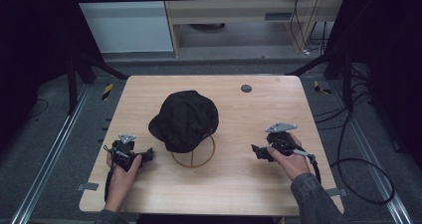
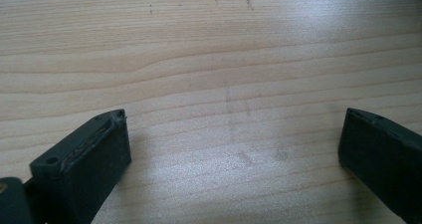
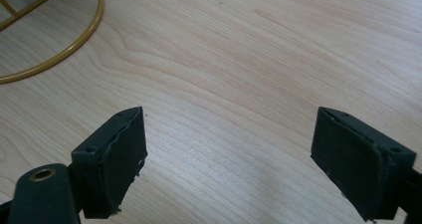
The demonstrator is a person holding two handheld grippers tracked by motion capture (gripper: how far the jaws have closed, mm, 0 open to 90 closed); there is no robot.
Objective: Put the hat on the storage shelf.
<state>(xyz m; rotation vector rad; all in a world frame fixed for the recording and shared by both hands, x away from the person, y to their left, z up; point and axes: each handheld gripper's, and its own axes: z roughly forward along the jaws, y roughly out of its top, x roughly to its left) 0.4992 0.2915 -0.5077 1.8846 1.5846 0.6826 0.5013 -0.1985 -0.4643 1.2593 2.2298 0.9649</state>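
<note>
The black cap (image 1: 184, 119) sits on a gold wire stand (image 1: 194, 157) mid-table; left gripper (image 1: 148, 156) and right gripper (image 1: 255, 149) flank it, both released and empty; the stand looks light, probably tipping if 1 jaw snags the brim.

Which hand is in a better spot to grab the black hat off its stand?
Left, probably. The left tongs sit open right beside the black cap on its gold wire stand, pointing at it. The right tongs, also open, wait farther off across bare wooden table.
</note>
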